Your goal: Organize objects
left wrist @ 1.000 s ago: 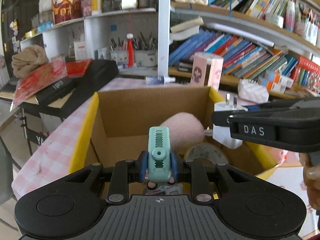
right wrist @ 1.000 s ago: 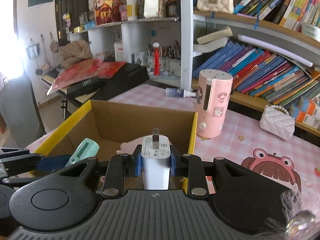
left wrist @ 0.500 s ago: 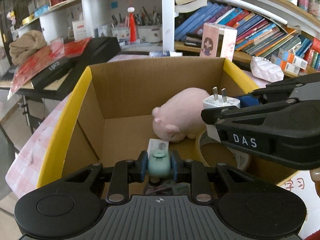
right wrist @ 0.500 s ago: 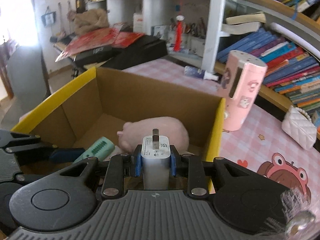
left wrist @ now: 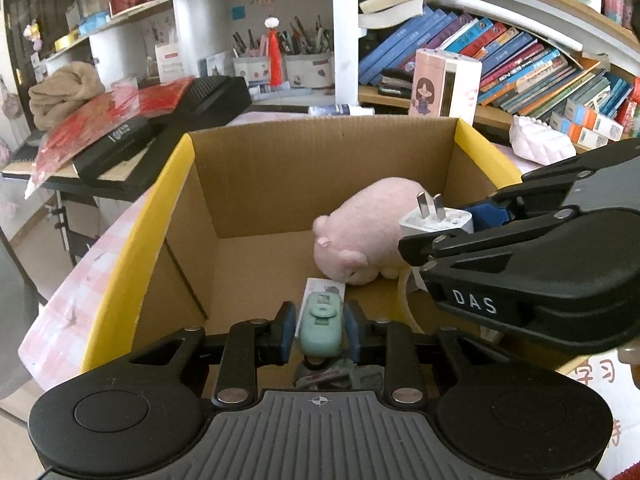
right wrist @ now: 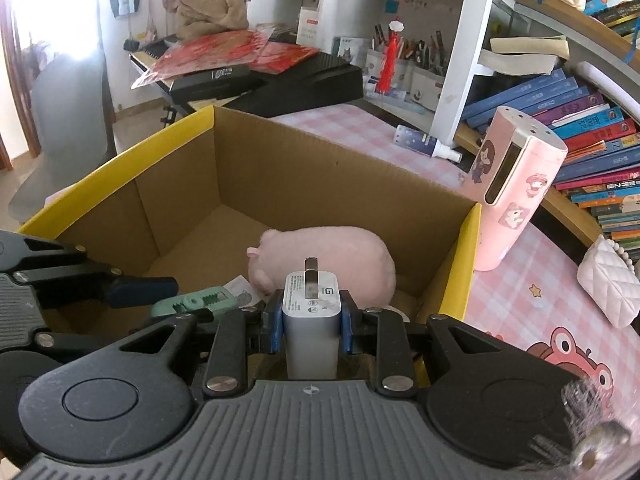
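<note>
Lowering both loads into the cardboard box (left wrist: 320, 152): my left claw (left wrist: 319, 326), jaws just easing apart, still brackets the green clip (left wrist: 320, 326) near the pink plush (left wrist: 360, 236); my right claw (right wrist: 308, 326) grips the white charger (right wrist: 310, 320) and, I judge, must let go next.

occluded and truncated regions, both wrist views.
beneath the left gripper (left wrist: 319, 326) fingers, the mint cutter's (left wrist: 321, 325) lower end and the dark clutter under it are too obscured to identify; whether its pads still press the cutter cannot be told. behind the right gripper (right wrist: 307, 322) fingers, the white charger (right wrist: 310, 316) hides the pink plush's (right wrist: 332, 254) near side. the tape ring (left wrist: 404, 300) beside the left fingers shows only an arc.
</note>
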`<move>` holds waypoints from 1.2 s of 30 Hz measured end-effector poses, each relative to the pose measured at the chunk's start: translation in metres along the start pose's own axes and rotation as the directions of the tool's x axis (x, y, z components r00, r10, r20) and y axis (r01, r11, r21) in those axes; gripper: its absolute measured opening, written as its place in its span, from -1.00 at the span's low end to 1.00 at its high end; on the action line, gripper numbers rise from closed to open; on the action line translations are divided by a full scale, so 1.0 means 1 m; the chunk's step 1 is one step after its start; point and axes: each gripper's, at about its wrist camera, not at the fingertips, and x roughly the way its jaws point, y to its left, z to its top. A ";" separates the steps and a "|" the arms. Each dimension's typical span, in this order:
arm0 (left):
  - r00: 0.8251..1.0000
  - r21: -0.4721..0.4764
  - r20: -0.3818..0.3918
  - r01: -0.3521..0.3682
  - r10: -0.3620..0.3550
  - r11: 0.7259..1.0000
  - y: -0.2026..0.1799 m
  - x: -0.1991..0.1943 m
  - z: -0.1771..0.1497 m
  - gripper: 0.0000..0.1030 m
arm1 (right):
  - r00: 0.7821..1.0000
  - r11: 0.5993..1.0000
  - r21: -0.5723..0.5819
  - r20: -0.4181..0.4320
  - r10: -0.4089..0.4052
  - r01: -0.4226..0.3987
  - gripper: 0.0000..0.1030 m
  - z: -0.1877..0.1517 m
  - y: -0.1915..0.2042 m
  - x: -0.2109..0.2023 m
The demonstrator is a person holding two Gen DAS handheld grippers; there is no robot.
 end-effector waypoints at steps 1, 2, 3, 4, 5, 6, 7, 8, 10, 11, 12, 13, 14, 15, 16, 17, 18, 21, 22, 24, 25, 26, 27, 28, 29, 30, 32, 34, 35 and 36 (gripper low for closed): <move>1.000 -0.001 0.007 -0.003 0.003 1.000 0.000 -0.002 0.000 -0.36 | 1.000 1.000 0.000 0.000 -0.002 0.002 -0.52 0.000 0.000 0.000; 1.000 -0.002 0.016 -0.005 0.005 1.000 0.000 -0.005 -0.001 -0.31 | 1.000 1.000 0.001 0.006 -0.004 0.004 -0.51 0.000 0.000 -0.001; 1.000 -0.003 0.025 -0.005 0.005 1.000 -0.001 -0.008 -0.001 -0.25 | 1.000 1.000 0.003 0.014 -0.007 0.007 -0.51 0.000 0.001 -0.002; 0.999 -0.003 0.032 -0.007 0.007 1.000 -0.001 -0.011 -0.002 -0.22 | 1.000 1.000 0.004 0.023 -0.012 0.012 -0.37 -0.001 0.001 -0.003; 0.999 -0.004 0.042 -0.014 0.014 1.000 -0.002 -0.015 -0.002 -0.15 | 0.999 1.000 0.006 0.032 -0.017 0.017 -0.22 -0.001 0.001 -0.005; 0.998 -0.005 0.052 -0.020 0.021 1.000 -0.002 -0.018 -0.003 -0.01 | 0.999 1.000 0.009 0.045 -0.022 0.022 -0.18 -0.001 0.001 -0.007; 0.998 -0.007 0.065 -0.026 0.026 1.000 -0.002 -0.022 -0.004 0.04 | 0.998 1.000 0.014 0.054 -0.028 0.028 -0.15 -0.002 0.001 -0.010; 0.997 -0.008 0.075 -0.027 0.028 1.000 -0.002 -0.026 -0.004 0.09 | 0.998 0.999 0.019 0.058 -0.034 0.033 -0.15 -0.003 0.001 -0.012; 0.995 -0.007 0.093 -0.029 0.029 1.000 -0.002 -0.033 -0.005 0.16 | 0.997 0.999 0.031 0.073 -0.035 0.033 -0.15 -0.005 0.001 -0.017; 0.994 -0.007 0.101 -0.031 0.031 1.000 -0.002 -0.036 -0.006 0.20 | 0.996 0.999 0.038 0.084 -0.038 0.035 -0.12 -0.005 0.001 -0.021; 0.993 -0.007 0.110 -0.031 0.032 0.999 -0.002 -0.040 -0.007 0.22 | 0.995 0.998 0.045 0.095 -0.042 0.038 -0.11 -0.006 0.001 -0.024; 0.992 -0.007 0.118 -0.033 0.033 0.999 -0.002 -0.044 -0.008 0.25 | 0.993 0.998 0.054 0.108 -0.048 0.043 -0.08 -0.007 0.001 -0.029; 0.991 -0.008 0.126 -0.035 0.036 0.999 -0.001 -0.047 -0.009 0.32 | 0.991 0.997 0.063 0.120 -0.054 0.046 -0.07 -0.008 0.002 -0.033; 0.990 -0.010 0.134 -0.038 0.039 0.999 -0.001 -0.051 -0.010 0.35 | 0.990 0.996 0.073 0.132 -0.059 0.050 -0.06 -0.009 0.002 -0.038; 0.989 -0.012 0.141 -0.040 0.041 0.999 0.000 -0.055 -0.011 0.37 | 0.987 0.995 0.084 0.144 -0.065 0.053 -0.03 -0.010 0.003 -0.043; 0.988 -0.015 0.147 -0.043 0.045 0.999 0.000 -0.058 -0.012 0.43 | 0.985 0.994 0.095 0.156 -0.069 0.055 0.02 -0.011 0.003 -0.048; 0.987 -0.020 0.154 -0.047 0.049 0.999 0.002 -0.062 -0.014 0.46 | 0.983 0.993 0.102 0.167 -0.074 0.058 0.03 -0.012 0.004 -0.053; 0.984 -0.040 0.167 -0.054 0.060 0.998 0.007 -0.071 -0.018 0.47 | 0.976 0.991 0.117 0.198 -0.088 0.065 0.03 -0.018 0.008 -0.069; 0.984 -0.048 0.169 -0.056 0.064 0.997 0.008 -0.074 -0.020 0.47 | 0.974 0.990 0.123 0.206 -0.093 0.068 0.04 -0.020 0.009 -0.073; 0.983 -0.065 0.172 -0.059 0.070 0.996 0.012 -0.079 -0.024 0.49 | 0.970 0.987 0.137 0.216 -0.108 0.079 0.06 -0.025 0.011 -0.081; 0.981 -0.069 0.180 -0.060 0.071 0.996 0.013 -0.082 -0.026 0.50 | 0.969 0.986 0.144 0.221 -0.115 0.084 0.09 -0.027 0.013 -0.085; 0.979 -0.068 0.189 -0.064 0.076 0.996 0.013 -0.085 -0.028 0.56 | 0.966 0.984 0.152 0.225 -0.124 0.091 0.13 -0.030 0.015 -0.088; 0.978 -0.068 0.195 -0.068 0.080 0.995 0.013 -0.088 -0.030 0.60 | 0.964 0.982 0.161 0.231 -0.136 0.100 0.14 -0.033 0.017 -0.092; 0.977 -0.070 0.197 -0.069 0.082 0.995 0.014 -0.090 -0.031 0.60 | 0.961 0.980 0.167 0.234 -0.147 0.110 0.19 -0.036 0.018 -0.094; 0.977 -0.074 0.199 -0.064 0.078 0.995 0.015 -0.093 -0.033 0.61 | 0.958 0.978 0.172 0.237 -0.161 0.122 0.23 -0.038 0.020 -0.097; 0.977 -0.078 0.201 -0.059 0.074 0.995 0.015 -0.095 -0.035 0.61 | 0.955 0.976 0.176 0.241 -0.173 0.132 0.23 -0.041 0.022 -0.100; 0.977 -0.080 0.201 -0.058 0.073 0.995 0.017 -0.099 -0.039 0.61 | 0.948 0.970 0.188 0.250 -0.200 0.155 0.35 -0.046 0.025 -0.105; 0.976 -0.080 0.203 -0.057 0.072 0.995 0.018 -0.101 -0.041 0.62 | 0.939 0.962 0.203 0.256 -0.231 0.181 0.47 -0.052 0.029 -0.109; 0.977 -0.081 0.203 -0.056 0.072 0.995 0.019 -0.103 -0.044 0.65 | 0.936 0.959 0.206 0.254 -0.242 0.192 0.52 -0.054 0.030 -0.111; 0.977 -0.082 0.202 -0.057 0.073 0.995 0.019 -0.106 -0.047 0.69 | 0.936 0.957 0.209 0.247 -0.252 0.202 0.53 -0.057 0.033 -0.112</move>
